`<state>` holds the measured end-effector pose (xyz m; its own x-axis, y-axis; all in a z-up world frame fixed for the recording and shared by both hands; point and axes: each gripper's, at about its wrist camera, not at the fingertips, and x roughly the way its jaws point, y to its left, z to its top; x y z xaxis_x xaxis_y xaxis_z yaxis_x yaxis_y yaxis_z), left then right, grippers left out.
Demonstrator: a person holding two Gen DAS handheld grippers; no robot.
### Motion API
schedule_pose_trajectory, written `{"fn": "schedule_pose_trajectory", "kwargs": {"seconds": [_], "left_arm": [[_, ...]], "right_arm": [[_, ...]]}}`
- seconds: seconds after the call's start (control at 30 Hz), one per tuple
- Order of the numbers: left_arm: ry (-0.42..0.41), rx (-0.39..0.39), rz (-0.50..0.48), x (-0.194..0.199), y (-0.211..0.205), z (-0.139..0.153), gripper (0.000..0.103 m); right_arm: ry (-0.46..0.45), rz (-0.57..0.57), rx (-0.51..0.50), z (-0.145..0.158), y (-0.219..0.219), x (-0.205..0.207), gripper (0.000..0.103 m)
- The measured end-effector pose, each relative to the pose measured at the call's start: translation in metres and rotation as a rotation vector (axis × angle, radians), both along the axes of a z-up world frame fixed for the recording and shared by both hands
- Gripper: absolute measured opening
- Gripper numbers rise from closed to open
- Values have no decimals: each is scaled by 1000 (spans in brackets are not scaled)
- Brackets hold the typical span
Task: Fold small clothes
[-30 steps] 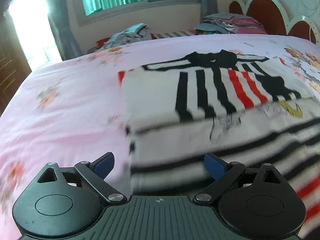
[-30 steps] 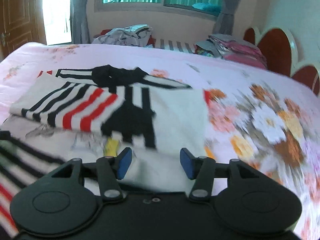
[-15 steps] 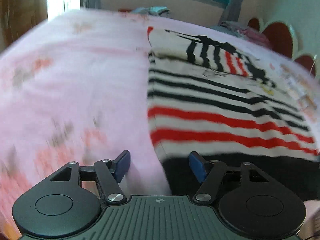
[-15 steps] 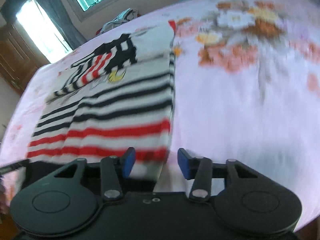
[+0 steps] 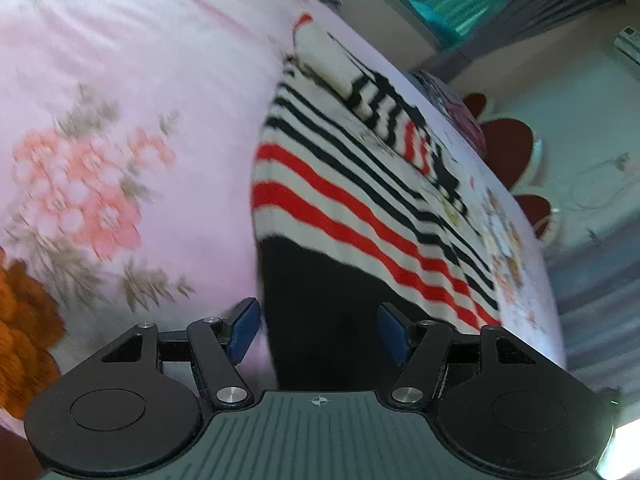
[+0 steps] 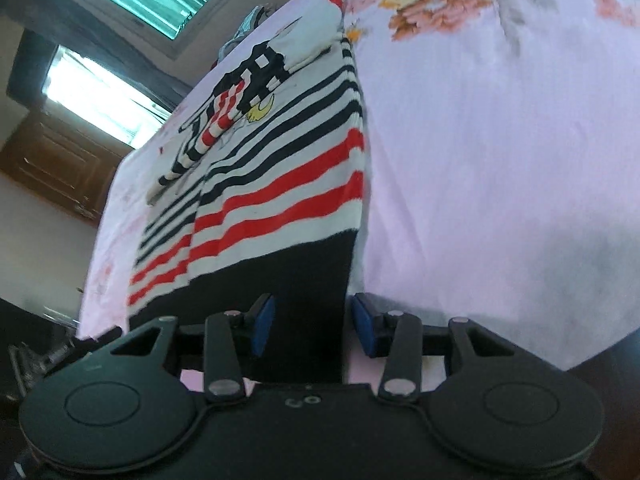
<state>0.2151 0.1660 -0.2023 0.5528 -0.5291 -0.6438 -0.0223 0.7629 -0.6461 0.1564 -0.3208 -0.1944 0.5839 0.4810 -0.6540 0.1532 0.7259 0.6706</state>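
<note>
On pink bedsheet [image 5: 168, 80], striped sweater [image 5: 352, 184]

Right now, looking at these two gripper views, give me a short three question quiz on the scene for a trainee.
1. True or false: the striped sweater lies flat on the pink floral bedsheet.
2. Which part of the sweater sits between the pads of the left gripper and the right gripper? A. the collar B. the black hem band C. a sleeve cuff
3. Fill in: just above the black band, the wide stripes are ____ and white.

Key: 1 true. 2 B; each gripper frames one bottom corner, pads not visibly pressing. 3 red.
</note>
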Motion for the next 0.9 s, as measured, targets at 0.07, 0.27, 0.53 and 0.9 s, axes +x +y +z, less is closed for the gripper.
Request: {"fn": "schedule_pose_trajectory", "kwargs": {"seconds": [0.07,0.27,0.53,0.9], "left_arm": [[5,-11,-10,1,-3,-2,64],[14,-65,-42,16,-9,-6,63],[-48,-22,-4,1,-1,3,6],[-87,18,92,-1,4,20,6]], "right_arm": [[6,10,15,-2,1,5,42],[13,38,82,-10,3,19,35],[-101,49,49,3,3,10,6],[-174,49,-36,30,-14,18,5]]}}
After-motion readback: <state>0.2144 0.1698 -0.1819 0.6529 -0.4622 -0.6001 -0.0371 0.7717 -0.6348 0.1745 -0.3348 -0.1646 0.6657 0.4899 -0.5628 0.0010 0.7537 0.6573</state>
